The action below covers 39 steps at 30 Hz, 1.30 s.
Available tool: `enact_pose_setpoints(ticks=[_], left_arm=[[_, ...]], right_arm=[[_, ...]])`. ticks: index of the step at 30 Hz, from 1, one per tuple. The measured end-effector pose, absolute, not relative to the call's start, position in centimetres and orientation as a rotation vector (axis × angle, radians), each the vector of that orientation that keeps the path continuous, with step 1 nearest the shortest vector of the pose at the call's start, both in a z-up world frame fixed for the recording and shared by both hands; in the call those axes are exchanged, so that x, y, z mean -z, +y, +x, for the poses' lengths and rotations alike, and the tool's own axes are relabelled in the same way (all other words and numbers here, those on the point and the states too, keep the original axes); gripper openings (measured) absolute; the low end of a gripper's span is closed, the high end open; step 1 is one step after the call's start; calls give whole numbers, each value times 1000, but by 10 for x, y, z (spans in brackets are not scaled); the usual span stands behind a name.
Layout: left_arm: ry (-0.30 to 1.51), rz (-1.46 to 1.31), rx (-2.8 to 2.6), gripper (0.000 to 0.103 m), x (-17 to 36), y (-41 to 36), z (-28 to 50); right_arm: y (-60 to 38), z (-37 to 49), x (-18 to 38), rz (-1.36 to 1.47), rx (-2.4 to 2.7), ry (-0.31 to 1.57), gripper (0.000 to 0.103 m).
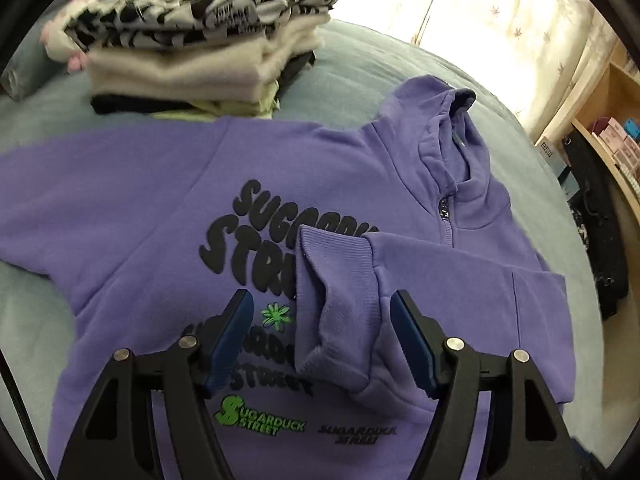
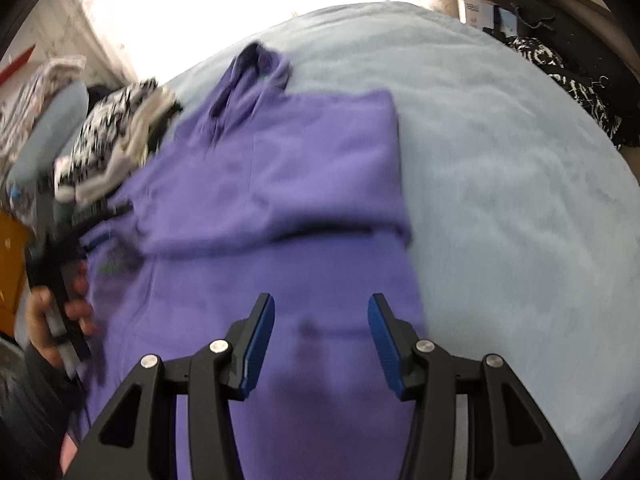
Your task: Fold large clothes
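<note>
1. Pale blue fleecy bedspread [image 2: 500,168] fills the scene, bright curtained window beyond.
2. Spread flat on it, chest print up, lies the purple zip-neck sweatshirt with black and green lettering [image 1: 168,200]; one sleeve is folded across the front.
3. That sleeve's ribbed purple cuff [image 1: 332,280] sits on the lettering, just ahead of the left gripper [image 1: 322,336], whose blue pads gape wide, holding nothing.
4. Over to the right gripper [image 2: 322,334]: jaws also wide, empty, hovering above the blurred sweatshirt body.
5. Behind the sweatshirt's shoulder, a stack of folded clothes topped by a black-and-white patterned piece [image 1: 192,36].
</note>
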<state>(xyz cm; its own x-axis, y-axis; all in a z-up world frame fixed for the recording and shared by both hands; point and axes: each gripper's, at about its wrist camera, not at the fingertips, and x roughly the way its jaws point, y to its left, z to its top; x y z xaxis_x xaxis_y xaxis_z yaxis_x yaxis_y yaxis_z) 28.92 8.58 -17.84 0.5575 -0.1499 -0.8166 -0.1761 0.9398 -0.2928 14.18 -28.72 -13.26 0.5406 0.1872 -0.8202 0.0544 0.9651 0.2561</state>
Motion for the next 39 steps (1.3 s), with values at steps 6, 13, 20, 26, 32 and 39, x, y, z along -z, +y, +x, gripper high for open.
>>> enact_pose_setpoints(ticks=[6,13,20,26,32,39], left_arm=[[1038,-357,51,47,190,76,305],[1015,-223,90,11,175,55,321],[873,-120,71,8,135,50,335],[761,-136,18,7,121,64,333],[835,-168,-94,5,161,90,333],[949,-249,-132,8,188,115,337]], right_arm=[[-324,203,114,344,-15,943,49],[-346,286,143,340,22,1019,49],[-339,318,176,347,28,1092,24],[-317,300,139,274,18,854,12],[-333,302,167,314,115,897,12],[-347,298,165,392,104,972,33]])
